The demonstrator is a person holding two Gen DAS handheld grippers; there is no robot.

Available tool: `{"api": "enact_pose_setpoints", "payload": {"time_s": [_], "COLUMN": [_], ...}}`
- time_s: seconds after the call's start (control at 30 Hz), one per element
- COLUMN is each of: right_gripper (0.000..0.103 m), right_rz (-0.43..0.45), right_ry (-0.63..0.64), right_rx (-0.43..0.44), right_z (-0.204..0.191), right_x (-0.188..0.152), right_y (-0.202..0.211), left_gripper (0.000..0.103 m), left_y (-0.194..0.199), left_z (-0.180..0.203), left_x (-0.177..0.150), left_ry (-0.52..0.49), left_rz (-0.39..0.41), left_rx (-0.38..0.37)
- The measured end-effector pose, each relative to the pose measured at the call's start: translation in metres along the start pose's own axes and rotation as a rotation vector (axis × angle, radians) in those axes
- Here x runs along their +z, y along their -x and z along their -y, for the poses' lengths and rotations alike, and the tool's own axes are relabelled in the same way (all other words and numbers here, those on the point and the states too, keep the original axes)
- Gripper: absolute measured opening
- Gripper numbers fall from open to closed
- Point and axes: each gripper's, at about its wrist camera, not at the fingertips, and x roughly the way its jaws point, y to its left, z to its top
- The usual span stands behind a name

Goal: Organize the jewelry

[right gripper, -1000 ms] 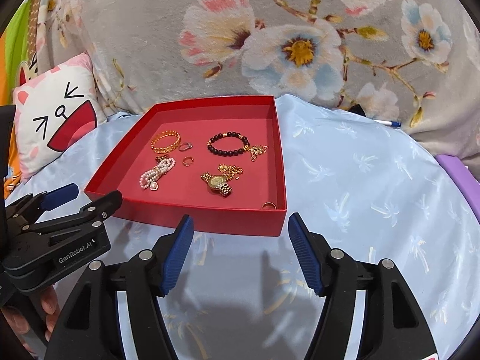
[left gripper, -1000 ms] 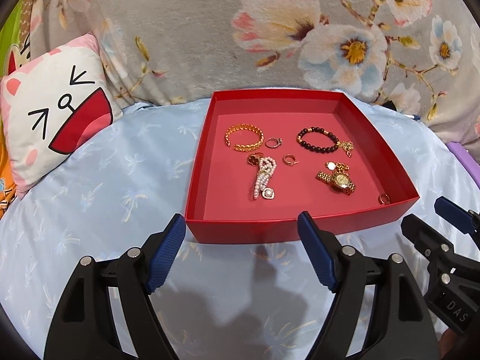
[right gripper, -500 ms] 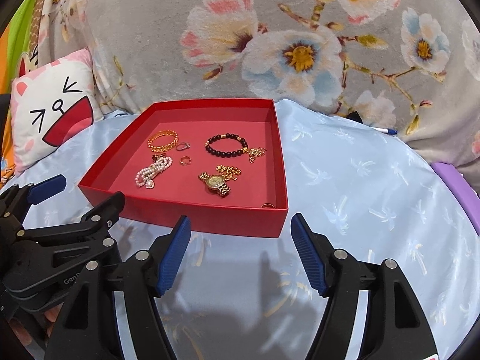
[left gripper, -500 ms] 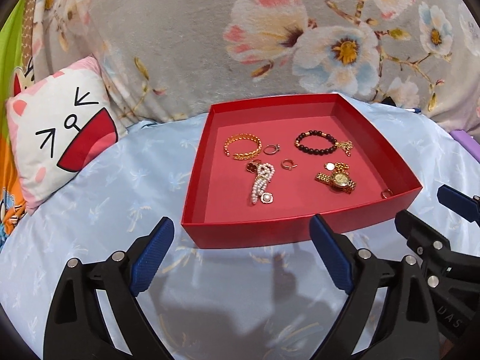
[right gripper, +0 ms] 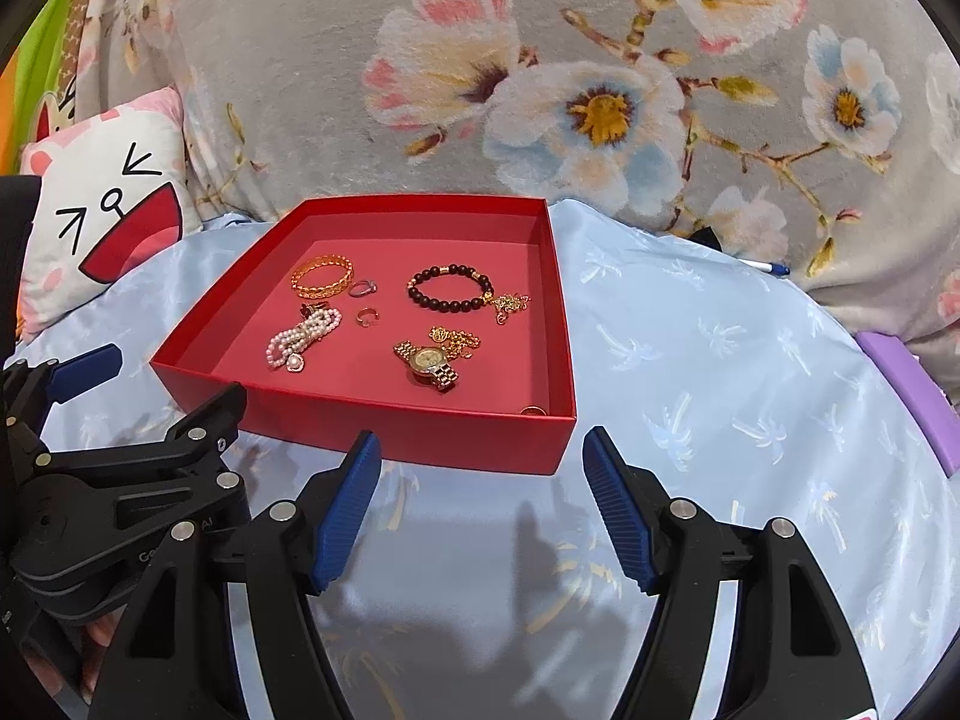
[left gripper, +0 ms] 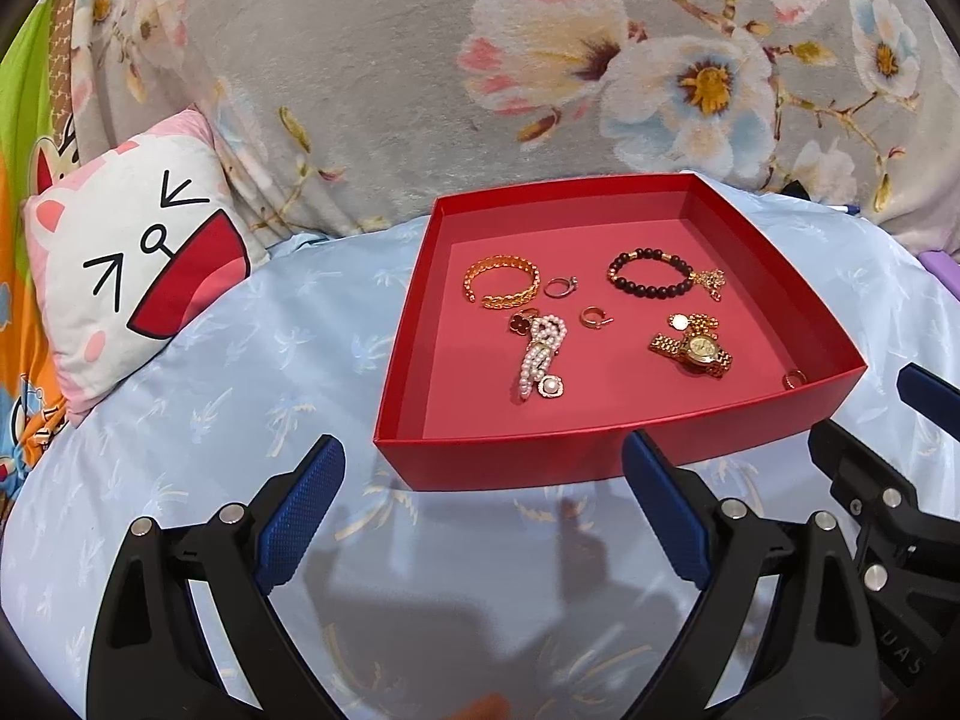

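Home bedroom, likely on a bed: pale blue satin bedsheet (left gripper: 180,420) with palm print as the work surface, grey floral fleece blanket (left gripper: 420,90) piled behind, cartoon cat-face pillow (left gripper: 132,252) at left, bright cartoon-print fabric (left gripper: 24,90) at far left edge, red jewelry tray (left gripper: 408,354) set on the sheet
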Motion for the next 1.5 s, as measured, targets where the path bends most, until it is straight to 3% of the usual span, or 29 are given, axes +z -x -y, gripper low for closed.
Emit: {"api": "enact_pose_setpoints", "payload": {"time_s": [1.5], "right_gripper": [0.070], "right_rz": [-0.010], "right_ry": [-0.004], "right_rx": [0.007], "right_z": [0.0030], "right_x": [0.0006], "right_y": [-0.0006], "left_gripper": [0.091], "left_y": [0.0011], "left_z": [0.0001], "left_x": [0.0007], "left_ry": [-0.007], "left_rz": [0.004], "left_rx": [0.023]}}
